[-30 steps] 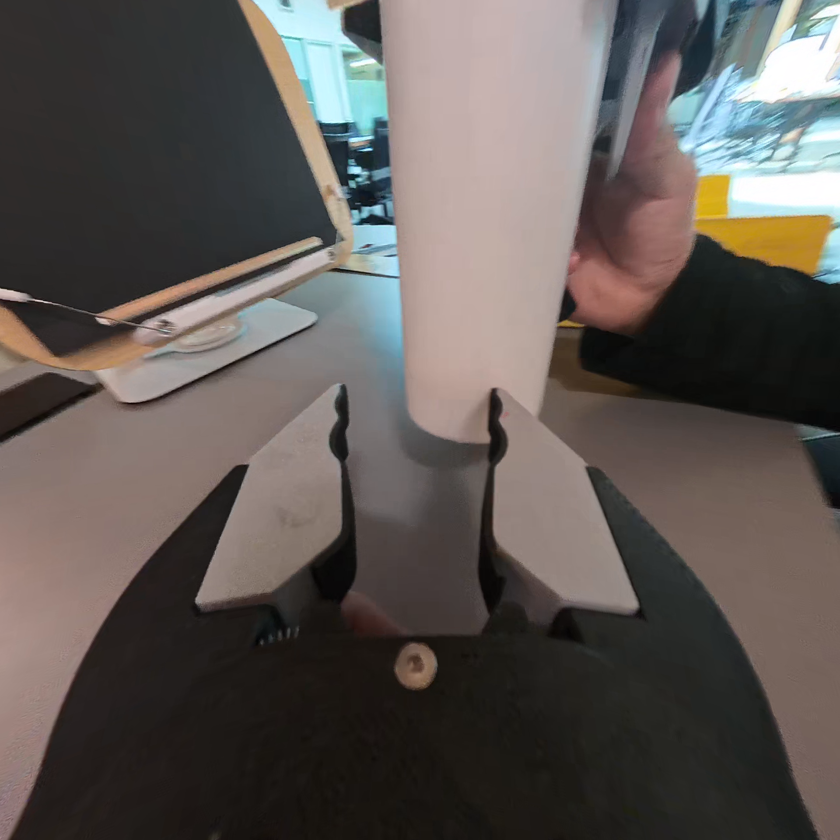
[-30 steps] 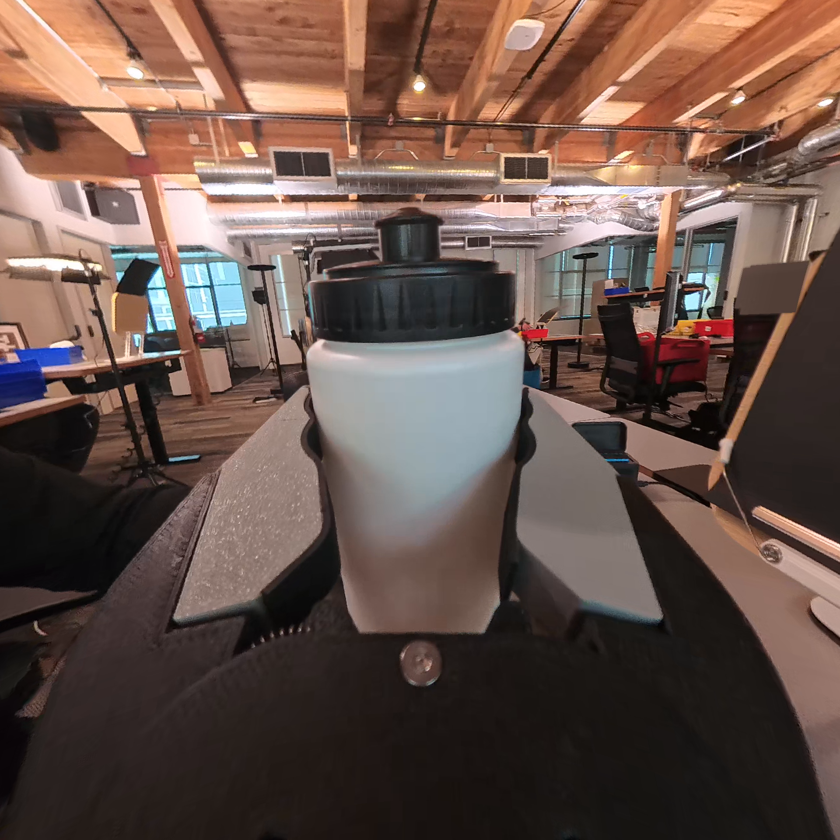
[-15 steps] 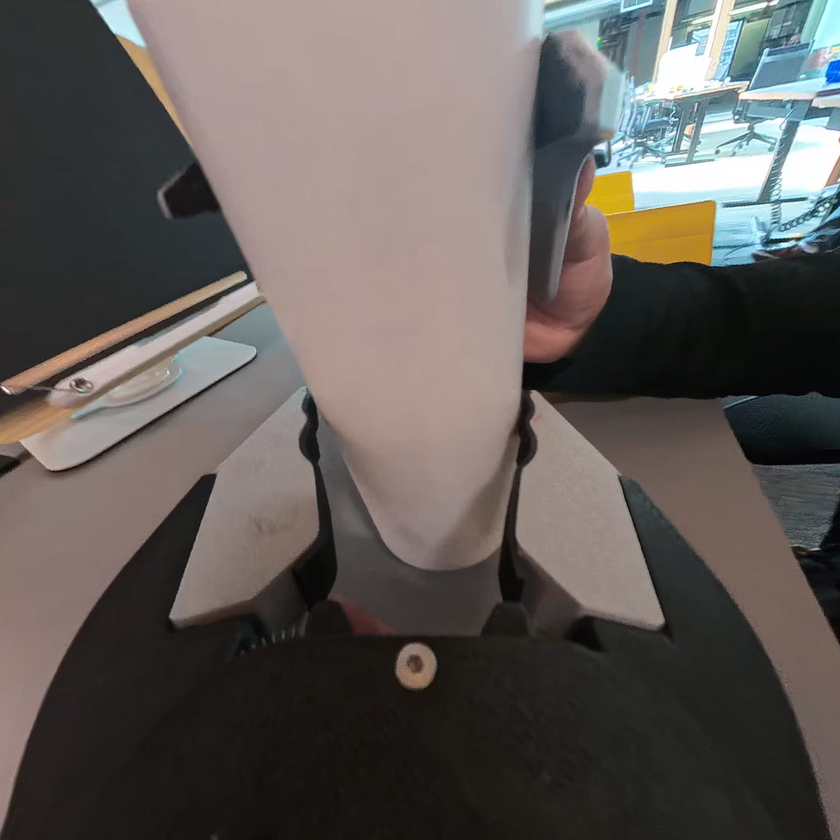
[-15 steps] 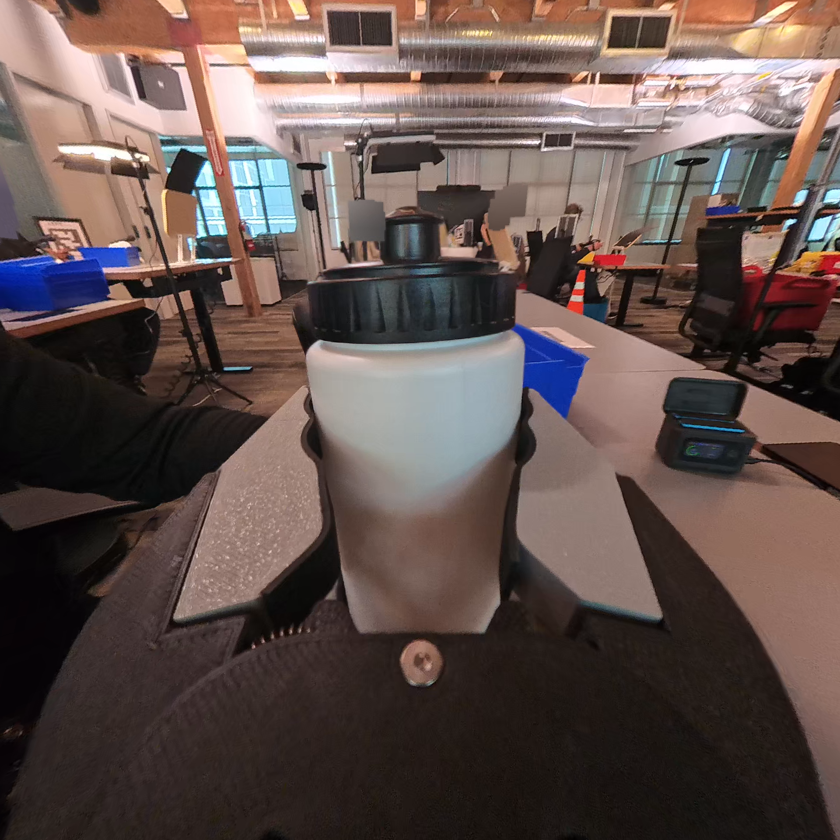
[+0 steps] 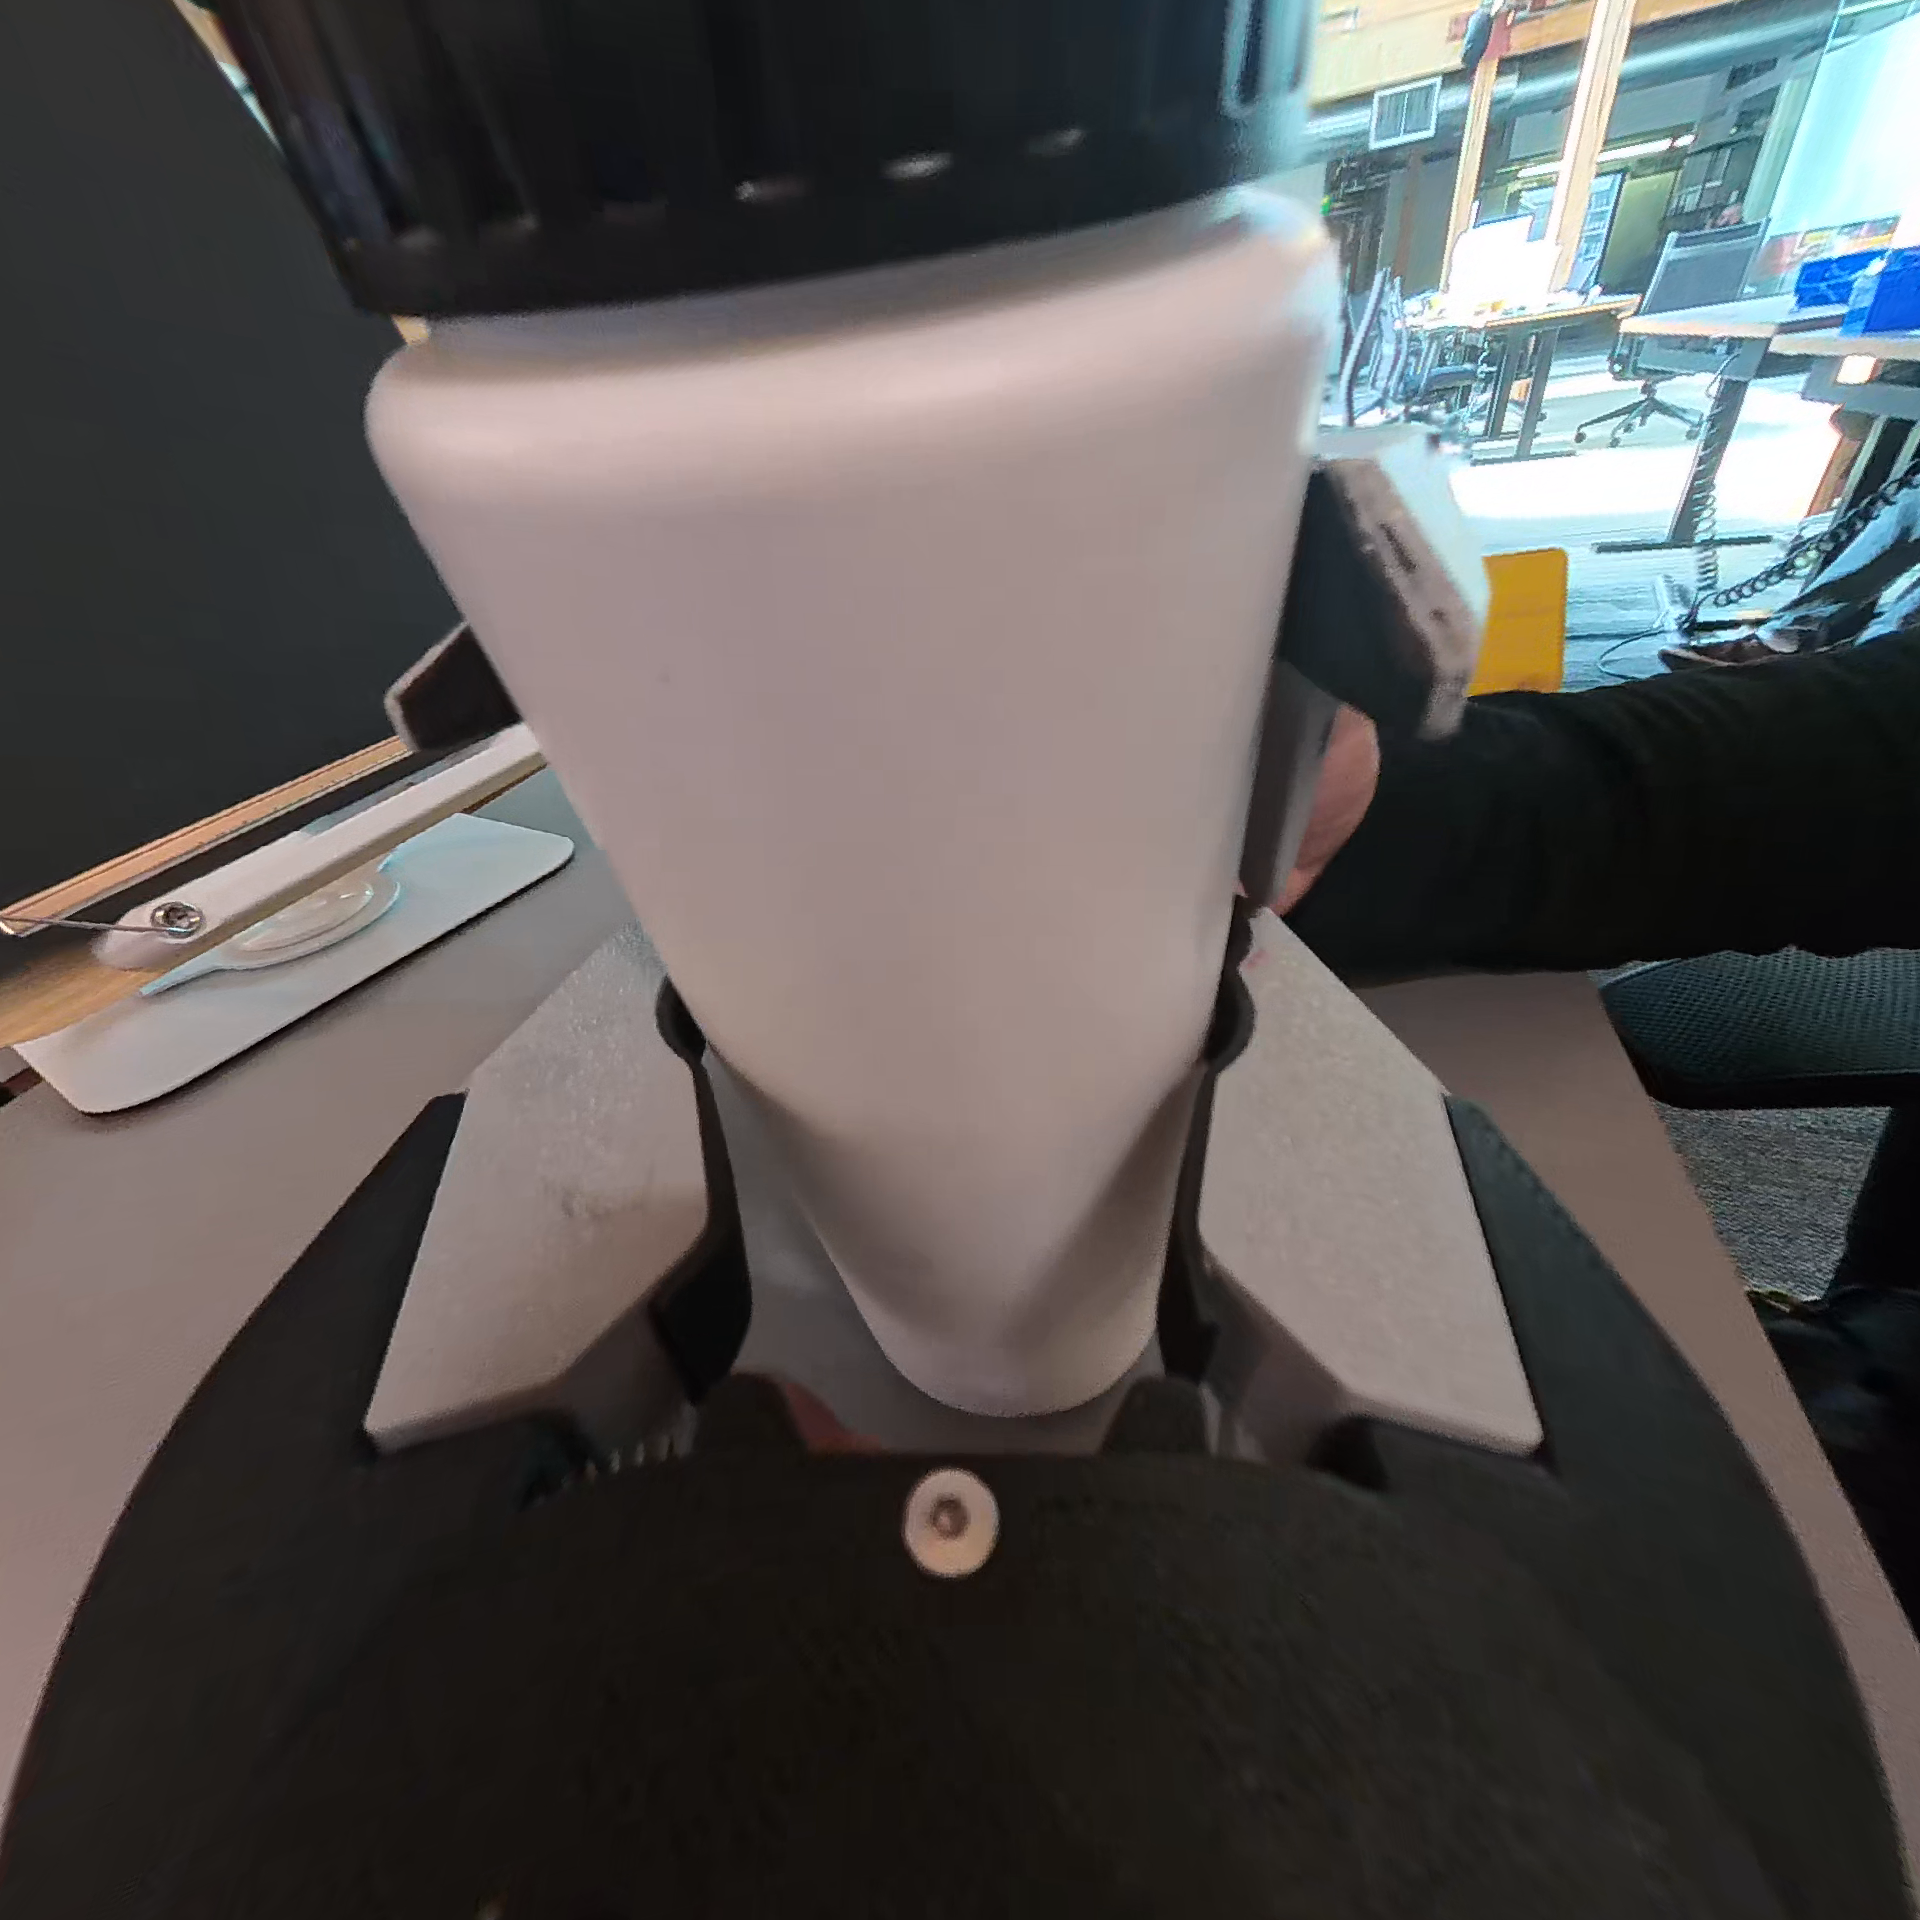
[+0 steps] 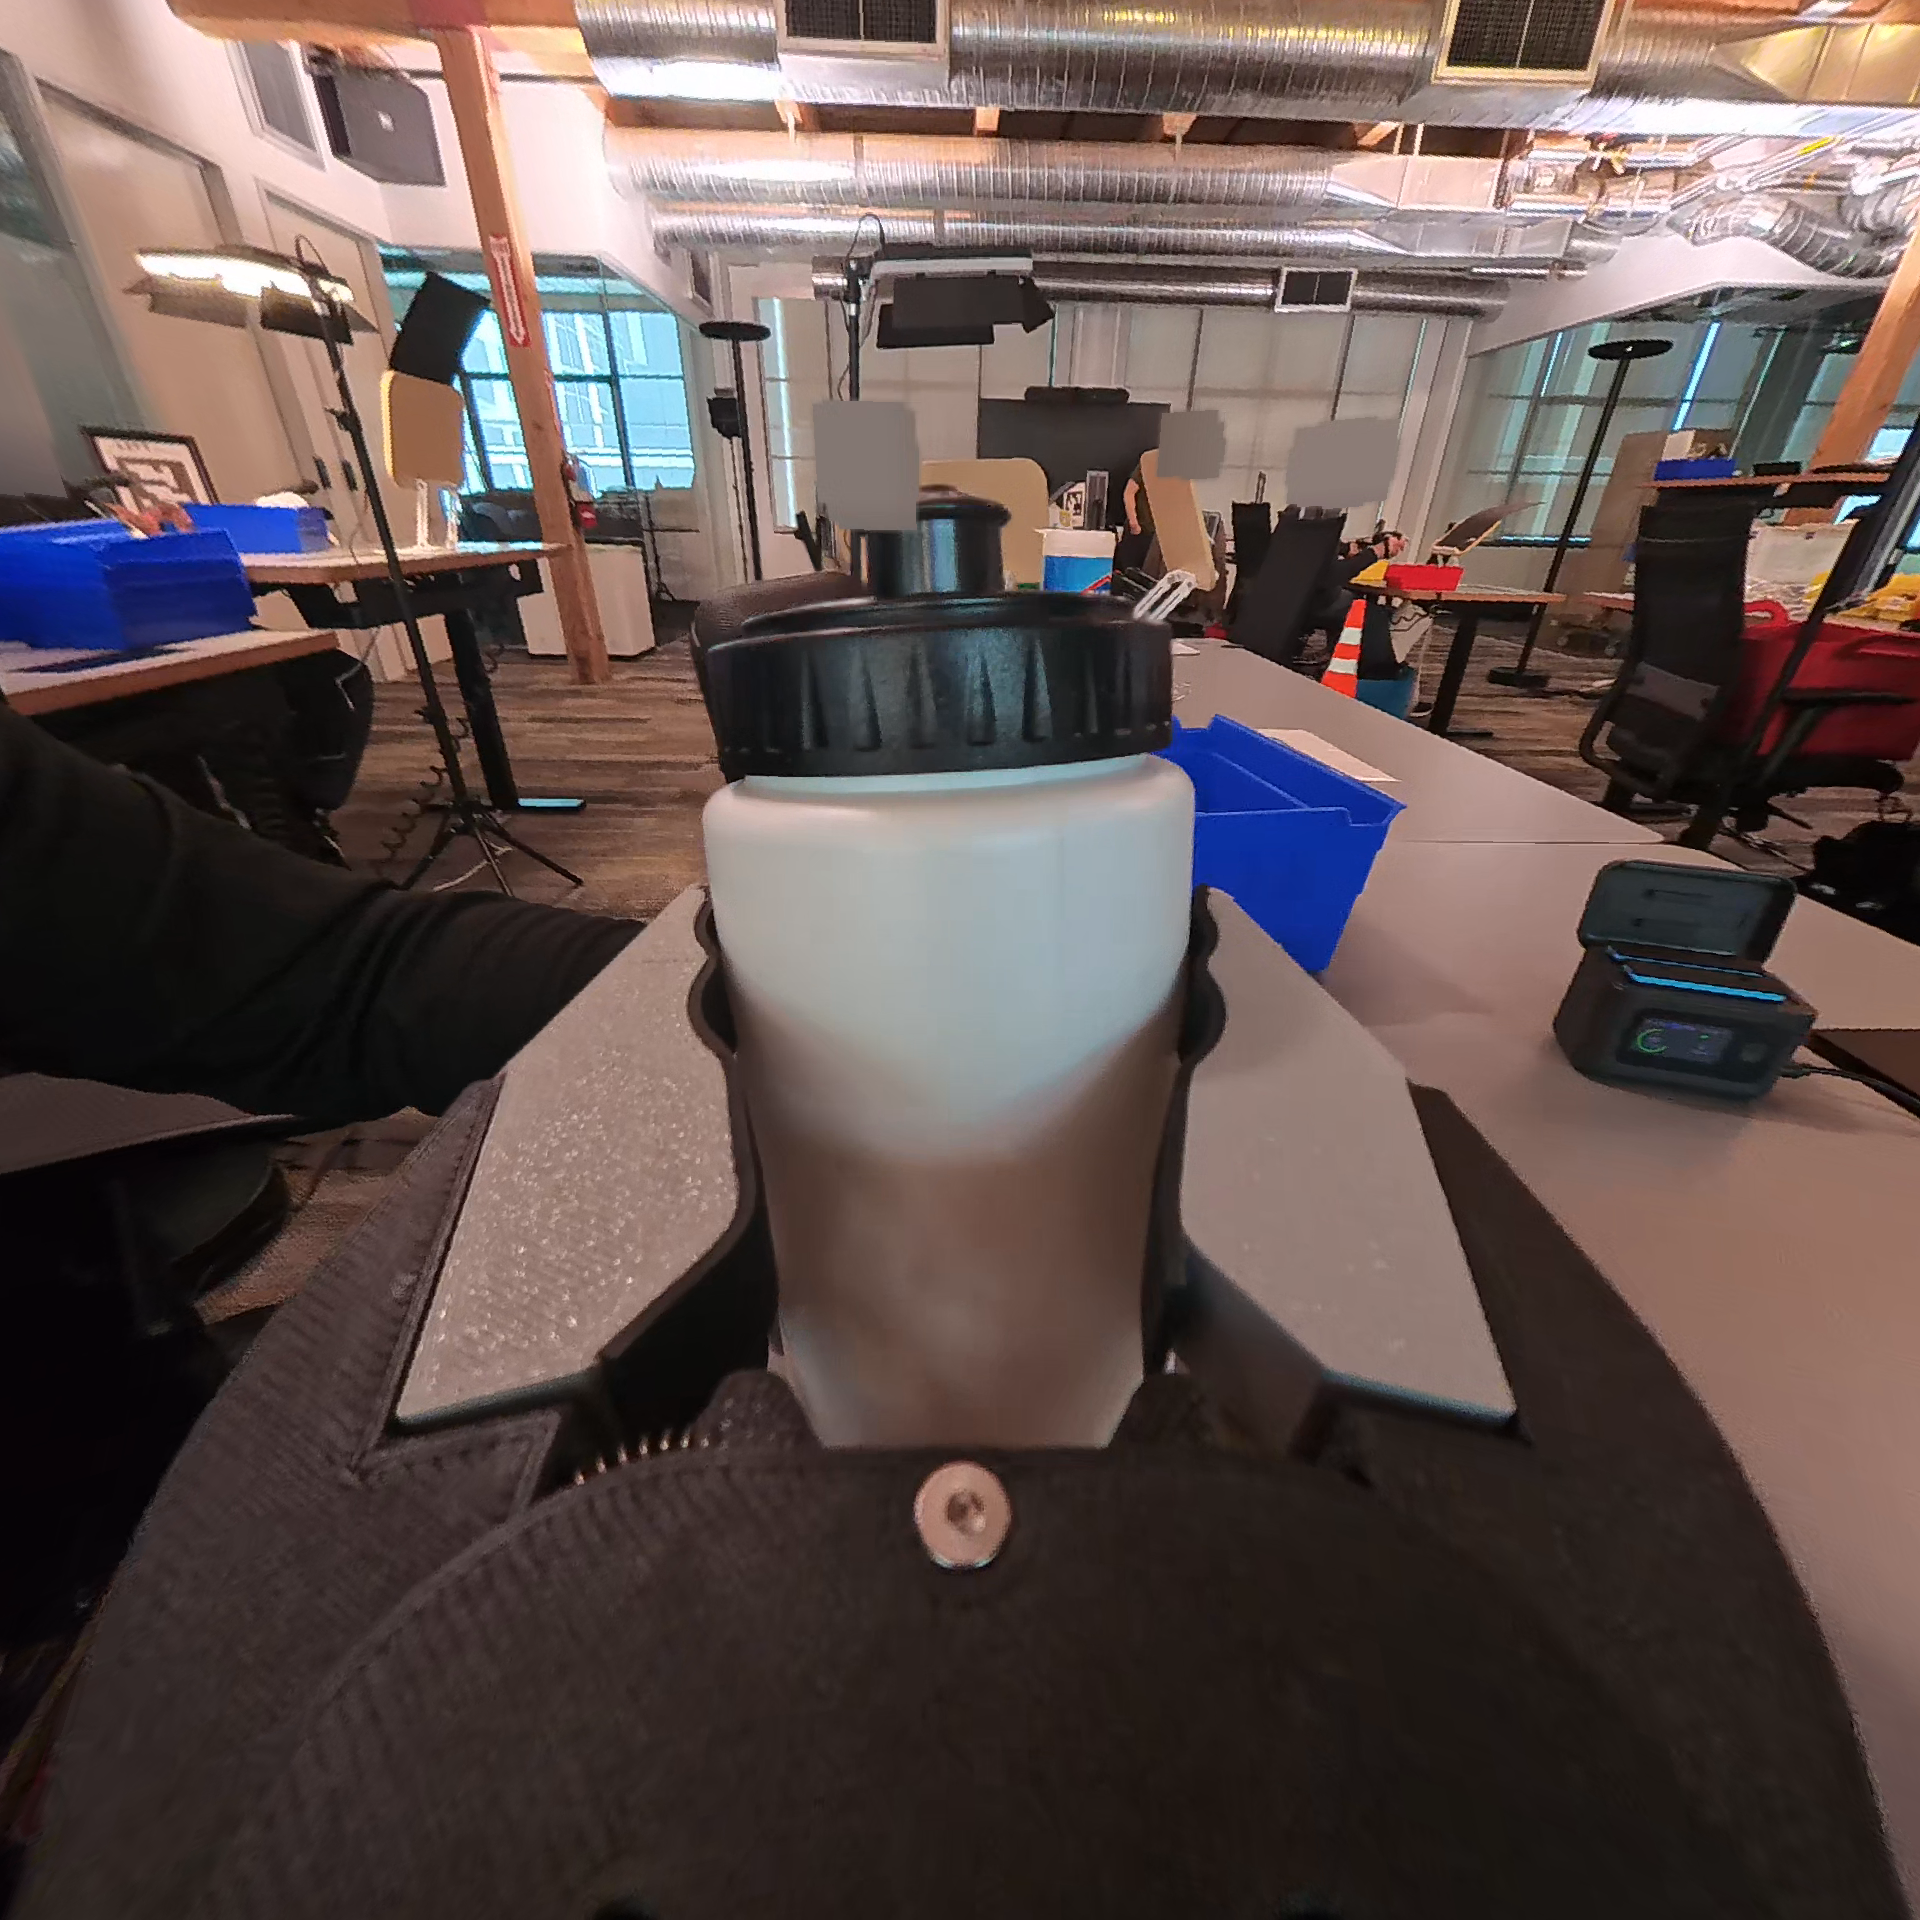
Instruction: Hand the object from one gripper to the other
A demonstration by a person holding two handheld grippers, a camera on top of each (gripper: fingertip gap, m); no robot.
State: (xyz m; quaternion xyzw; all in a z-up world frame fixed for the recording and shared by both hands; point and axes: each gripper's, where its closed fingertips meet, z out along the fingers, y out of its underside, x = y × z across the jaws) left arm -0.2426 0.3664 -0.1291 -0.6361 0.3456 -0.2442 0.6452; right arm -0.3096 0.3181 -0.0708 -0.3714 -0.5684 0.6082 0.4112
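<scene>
My left claw (image 5: 951,1174) and right claw (image 6: 956,1132) look alike: grey speckled wedge fingers with black wavy inner edges, a black textured body, one silver screw (image 6: 962,1513). My sleeve (image 5: 1621,800) is black.

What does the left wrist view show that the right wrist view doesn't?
Only the left wrist view shows the bottle's base between the left gripper, a dark board on a white stand, and the person's hand on the right gripper behind the bottle.

Only the right wrist view shows the spout, a blue bin, a small dark case with its lid open, and the right gripper clamped on the bottle.

Both show the white bottle with its black cap, the grey table and a black sleeve.
</scene>
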